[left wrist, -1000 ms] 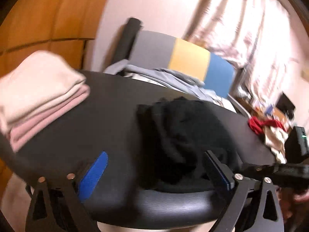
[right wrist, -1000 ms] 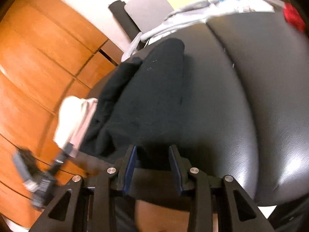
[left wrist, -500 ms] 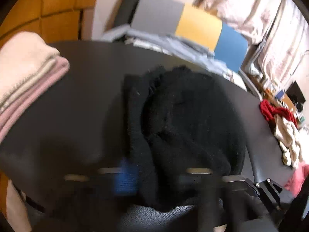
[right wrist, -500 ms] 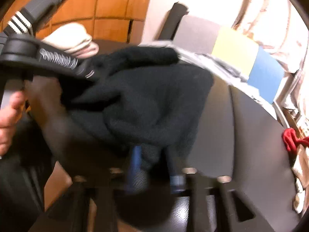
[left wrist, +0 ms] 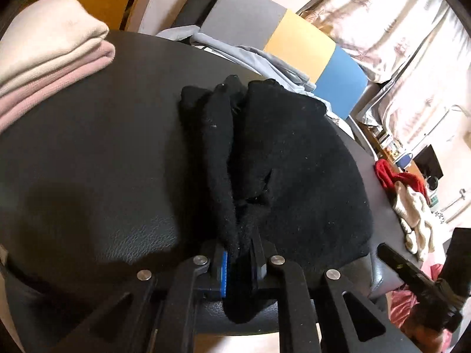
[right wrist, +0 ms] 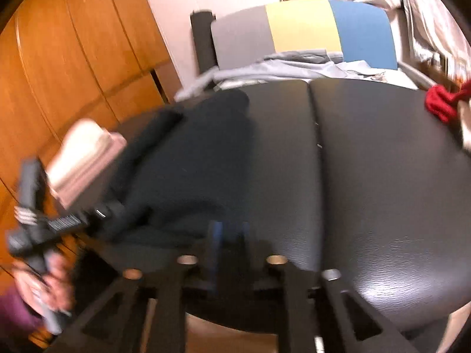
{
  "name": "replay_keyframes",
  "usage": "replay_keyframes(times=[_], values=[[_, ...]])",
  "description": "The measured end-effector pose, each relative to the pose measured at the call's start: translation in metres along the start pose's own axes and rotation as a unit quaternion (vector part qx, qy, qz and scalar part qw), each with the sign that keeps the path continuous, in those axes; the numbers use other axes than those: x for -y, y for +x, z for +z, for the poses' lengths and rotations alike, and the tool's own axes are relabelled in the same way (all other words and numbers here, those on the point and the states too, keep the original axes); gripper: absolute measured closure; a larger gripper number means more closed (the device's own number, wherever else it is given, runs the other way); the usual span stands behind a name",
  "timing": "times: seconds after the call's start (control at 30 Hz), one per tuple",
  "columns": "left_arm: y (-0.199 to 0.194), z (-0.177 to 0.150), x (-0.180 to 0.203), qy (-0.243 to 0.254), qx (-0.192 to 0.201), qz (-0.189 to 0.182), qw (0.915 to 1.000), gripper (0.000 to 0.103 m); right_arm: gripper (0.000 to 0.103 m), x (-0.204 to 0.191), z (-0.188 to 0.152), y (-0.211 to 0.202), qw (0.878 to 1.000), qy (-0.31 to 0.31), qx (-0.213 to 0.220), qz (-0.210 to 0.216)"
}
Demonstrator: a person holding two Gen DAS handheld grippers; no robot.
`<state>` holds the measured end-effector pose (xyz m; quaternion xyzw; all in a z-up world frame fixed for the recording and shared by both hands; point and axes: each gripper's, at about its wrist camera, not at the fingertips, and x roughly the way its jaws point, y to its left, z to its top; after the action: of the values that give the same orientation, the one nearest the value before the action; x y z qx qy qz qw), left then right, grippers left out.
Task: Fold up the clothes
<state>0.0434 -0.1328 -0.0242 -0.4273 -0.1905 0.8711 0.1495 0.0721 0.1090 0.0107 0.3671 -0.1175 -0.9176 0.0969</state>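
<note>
A black fleece garment [left wrist: 279, 161] lies bunched on the black padded table [left wrist: 103, 147]. My left gripper [left wrist: 238, 261] is shut on the garment's near edge, with cloth pinched between the blue pads. In the right wrist view the same garment [right wrist: 188, 170] lies at the left of the table [right wrist: 382, 191], and the left gripper [right wrist: 56, 223] shows at its near left edge. My right gripper [right wrist: 229, 235] is blurred, its jaws nearly together with nothing seen between them, just right of the garment.
A folded cream and pink stack [left wrist: 44, 67] sits at the table's far left. Red and cream clothes [left wrist: 406, 194] lie at the right end. A grey, yellow and blue chair back [left wrist: 294, 41] with a grey garment stands behind. Wooden doors [right wrist: 59, 73] are at left.
My left gripper has closed from wide open onto the garment's near edge. My right gripper has let go of the garment and swung right, over the bare table.
</note>
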Motion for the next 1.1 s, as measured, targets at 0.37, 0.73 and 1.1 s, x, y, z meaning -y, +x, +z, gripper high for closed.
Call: replay_keyframes(times=[0.37,0.73,1.1], values=[[0.001,0.012,-0.014,-0.107,-0.033,-0.049,0.9925,0.090,0.078,-0.078,-0.018,0.053,0.954,-0.277,-0.043,-0.108],[-0.003,0.006,-0.018,-0.094,-0.038,-0.036,0.9942,0.090,0.103,-0.015,-0.012,0.022,0.988,-0.126,-0.038,-0.076],[-0.001,0.001,-0.002,-0.037,-0.023,0.009,0.9990,0.087,0.078,-0.031,0.020,0.028,0.994,-0.091,-0.061,0.014]])
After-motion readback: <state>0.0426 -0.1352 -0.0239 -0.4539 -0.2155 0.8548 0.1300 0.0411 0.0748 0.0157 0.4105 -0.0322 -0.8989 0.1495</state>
